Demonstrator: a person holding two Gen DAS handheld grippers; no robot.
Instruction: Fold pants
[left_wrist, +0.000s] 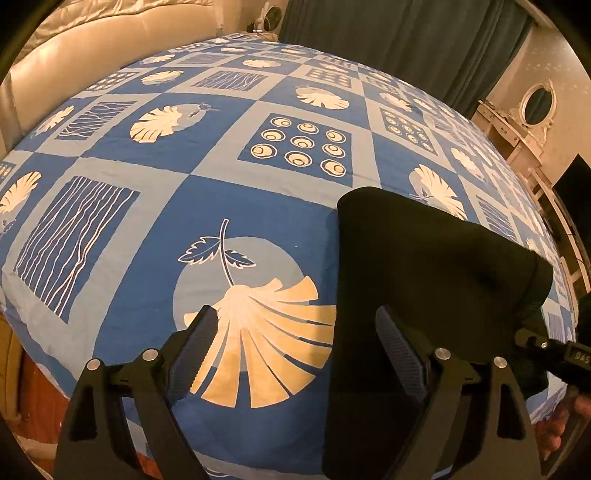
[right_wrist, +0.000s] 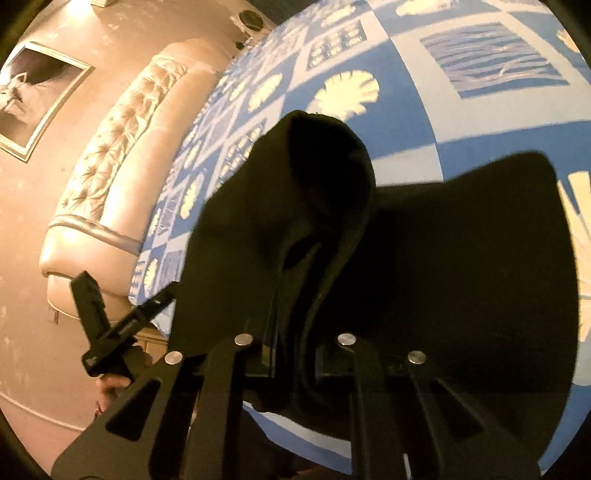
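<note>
The black pants (left_wrist: 424, 266) lie on the blue patterned bedspread (left_wrist: 192, 199), at the right of the left wrist view. My left gripper (left_wrist: 295, 350) is open and empty; its right finger (left_wrist: 402, 354) is over the pants' left edge, its left finger (left_wrist: 195, 350) over bare bedspread. In the right wrist view my right gripper (right_wrist: 295, 280) is shut on a bunched fold of the pants (right_wrist: 325, 177) and lifts it off the bed; the fingertips are hidden in the cloth. The rest of the pants (right_wrist: 461, 251) spreads flat to the right.
A cream tufted headboard (right_wrist: 122, 155) stands at the bed's far side. Dark curtains (left_wrist: 388, 40) and a white dressing table with an oval mirror (left_wrist: 532, 110) are beyond the bed. The other gripper's body (right_wrist: 107, 325) and a hand show at the left.
</note>
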